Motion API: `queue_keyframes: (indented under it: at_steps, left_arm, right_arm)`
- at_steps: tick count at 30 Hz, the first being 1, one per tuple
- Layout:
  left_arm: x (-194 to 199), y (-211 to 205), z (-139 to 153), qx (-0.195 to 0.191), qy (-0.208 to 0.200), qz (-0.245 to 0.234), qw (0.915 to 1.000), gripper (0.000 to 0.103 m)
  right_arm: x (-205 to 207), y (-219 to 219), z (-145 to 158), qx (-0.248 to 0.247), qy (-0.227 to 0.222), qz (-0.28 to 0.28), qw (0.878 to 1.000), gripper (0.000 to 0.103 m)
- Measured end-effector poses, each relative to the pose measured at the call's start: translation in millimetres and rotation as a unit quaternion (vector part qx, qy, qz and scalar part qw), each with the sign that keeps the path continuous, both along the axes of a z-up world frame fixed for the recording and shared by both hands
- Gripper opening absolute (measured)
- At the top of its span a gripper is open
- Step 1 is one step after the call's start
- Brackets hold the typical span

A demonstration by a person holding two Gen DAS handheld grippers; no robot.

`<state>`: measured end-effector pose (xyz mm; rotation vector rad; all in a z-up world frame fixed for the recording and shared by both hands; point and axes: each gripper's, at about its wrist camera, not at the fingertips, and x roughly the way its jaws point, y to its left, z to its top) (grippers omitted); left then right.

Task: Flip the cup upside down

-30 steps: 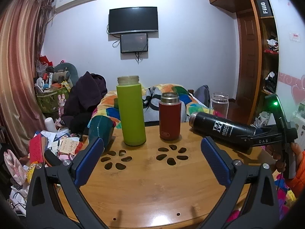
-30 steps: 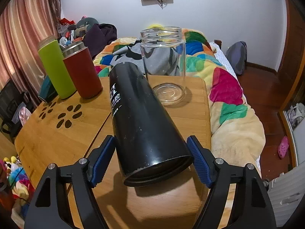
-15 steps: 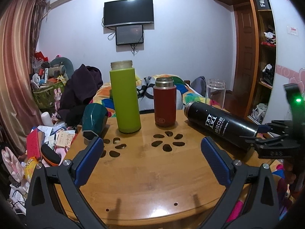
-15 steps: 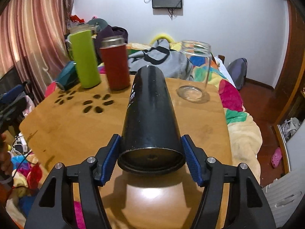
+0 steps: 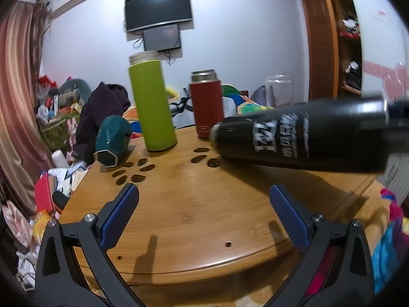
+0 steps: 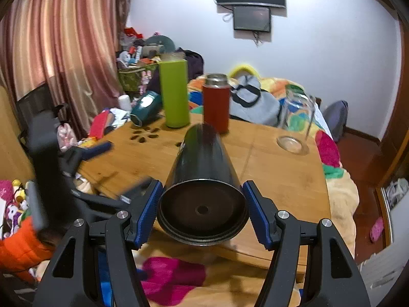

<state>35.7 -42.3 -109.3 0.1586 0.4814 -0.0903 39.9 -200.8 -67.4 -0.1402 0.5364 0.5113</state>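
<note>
Risk first: right gripper (image 6: 202, 211) is clamped on the black cup (image 6: 202, 179) near its base end, pads pressed to both sides. I'm holding the cup roughly horizontal, lifted clear above the near part of the surface (image 6: 281, 168), mouth pointing away toward the other bottles. Grip sits at one end of a long smooth cylinder, so I'd judge the free end wants to sag or swivel between the pads as I rotate; if it slips, it drops onto the wood or rolls off the edge.

Left gripper (image 5: 204, 211) is spread wide, holding nothing, hovering low over the near edge. In its view the cup (image 5: 301, 138) hangs above the surface (image 5: 179, 204), blurred.

Farther out: the red flask (image 6: 216, 103) stands close past the cup's mouth, the green bottle (image 6: 175, 93) next to it. Swinging the mouth down through that arc could clip either and topple it. The clear glass jar (image 6: 296, 120) stands to the right, somewhat apart, likely safe. The teal cup (image 6: 145, 107) lies on its side at the far left edge, out of the path.

Landing spot needs to be the bare wood nearer me.
</note>
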Motion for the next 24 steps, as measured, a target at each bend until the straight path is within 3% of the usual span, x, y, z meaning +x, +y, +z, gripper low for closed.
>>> queue_keyframes:
  at_steps: [8,16,24]
  left_arm:
    - [-15.0,-23.6,-7.7,0.033,-0.059,-0.051,0.9964,0.103]
    - [-20.5,-30.4,-3.9,0.015,-0.1,-0.089,0.9909,0.103]
    - [-23.2,-46.7,-2.7,0.029,-0.12,-0.123,0.9848,0.103]
  right_arm:
    - [-23.2,23.3,10.0,-0.027,-0.016,0.035,0.999,0.061]
    - [-30.8,29.1,15.3,-0.047,-0.015,0.062,0.997,0.061]
    - [-28.8,15.9,13.4,-0.054,0.018,0.074,0.996,0.063]
